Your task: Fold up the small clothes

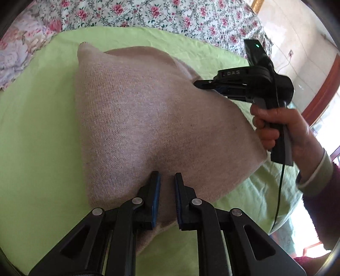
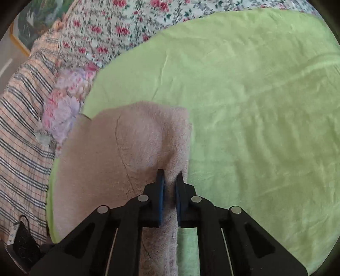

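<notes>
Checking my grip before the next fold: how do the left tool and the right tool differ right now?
The left tool pinches the pink knit garment at its near edge, while the right tool pinches a bunched fold at the far side. The left tool's pads sit slightly wider apart than the right tool's. Both are shut on the garment over the green sheet.

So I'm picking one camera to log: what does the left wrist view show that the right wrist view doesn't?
Only the left wrist view shows the right gripper from outside, the hand holding it, and the garment spread wide. Only the right wrist view shows the striped cloth and the right gripper pinching a fabric fold. Both share the garment, green sheet and floral bedding.
</notes>
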{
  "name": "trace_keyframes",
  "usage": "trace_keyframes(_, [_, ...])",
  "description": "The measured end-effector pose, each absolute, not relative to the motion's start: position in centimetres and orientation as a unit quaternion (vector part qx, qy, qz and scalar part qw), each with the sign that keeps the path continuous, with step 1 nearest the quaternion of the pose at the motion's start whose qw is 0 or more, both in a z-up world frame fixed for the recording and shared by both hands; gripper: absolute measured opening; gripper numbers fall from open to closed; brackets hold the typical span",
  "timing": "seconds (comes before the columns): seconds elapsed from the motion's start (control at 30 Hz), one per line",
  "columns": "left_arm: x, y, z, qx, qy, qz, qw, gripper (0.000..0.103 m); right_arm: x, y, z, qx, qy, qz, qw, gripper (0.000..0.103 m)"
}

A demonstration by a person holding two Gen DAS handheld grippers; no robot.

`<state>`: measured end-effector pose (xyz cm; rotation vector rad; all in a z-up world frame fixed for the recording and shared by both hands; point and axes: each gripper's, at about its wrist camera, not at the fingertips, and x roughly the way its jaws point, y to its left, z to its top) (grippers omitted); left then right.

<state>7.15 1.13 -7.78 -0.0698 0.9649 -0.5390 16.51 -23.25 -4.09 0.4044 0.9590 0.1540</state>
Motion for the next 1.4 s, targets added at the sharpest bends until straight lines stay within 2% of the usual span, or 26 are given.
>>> trace_keyframes(0.03, [7.1, 1.6, -7.7, -0.044, 0.461, -0.26, 0.847, 0.014, 16.0, -23.5, -3.5, 0.194, 0.454, 0.063, 0.867, 0.022])
trace_keyframes(0.3, [4.5, 4.9, -3.4, -0.06, 0.424, -0.268, 0.863, 0.018, 9.1, -22.1, 1.6, 0.164, 0.404, 0.1, 0.894, 0.022])
trace_keyframes(0.47, [6.3, 6.5, -1.9, -0.071, 0.402, -0.24, 0.881, 0.019, 6.9, -20.1, 0.7, 0.161, 0.413, 0.131, 0.887, 0.022])
trace_keyframes(0.67, [10.6, 6.1, -1.1, -0.066, 0.388, -0.235, 0.889, 0.019, 9.0, -19.2, 0.0, 0.148, 0.422, 0.135, 0.884, 0.022])
trace_keyframes(0.8, [14.7, 5.3, -3.3, -0.06, 0.432, -0.227, 0.871, 0.019, 10.3, -19.0, -1.6, 0.129, 0.447, 0.12, 0.877, 0.022])
trace_keyframes(0.87, [15.6, 4.8, -5.0, -0.049, 0.452, -0.217, 0.864, 0.019, 11.2, -19.4, -3.6, 0.121, 0.473, 0.106, 0.866, 0.016])
trace_keyframes(0.97, [15.7, 4.4, -5.5, -0.034, 0.447, -0.212, 0.868, 0.019, 11.3, -20.5, -4.7, 0.141, 0.465, 0.101, 0.868, 0.005])
trace_keyframes(1.1, [14.9, 4.9, -4.8, -0.044, 0.437, -0.216, 0.872, 0.019, 10.7, -20.3, -3.9, 0.134, 0.458, 0.104, 0.872, 0.005])
trace_keyframes(1.17, [13.6, 5.4, -4.1, -0.047, 0.428, -0.217, 0.876, 0.018, 9.3, -19.7, -3.0, 0.123, 0.449, 0.114, 0.878, 0.01])
trace_keyframes(1.4, [5.6, 6.9, -2.4, -0.051, 0.399, -0.261, 0.878, 0.018, 4.4, -18.3, -2.7, 0.09, 0.448, 0.157, 0.876, 0.011])
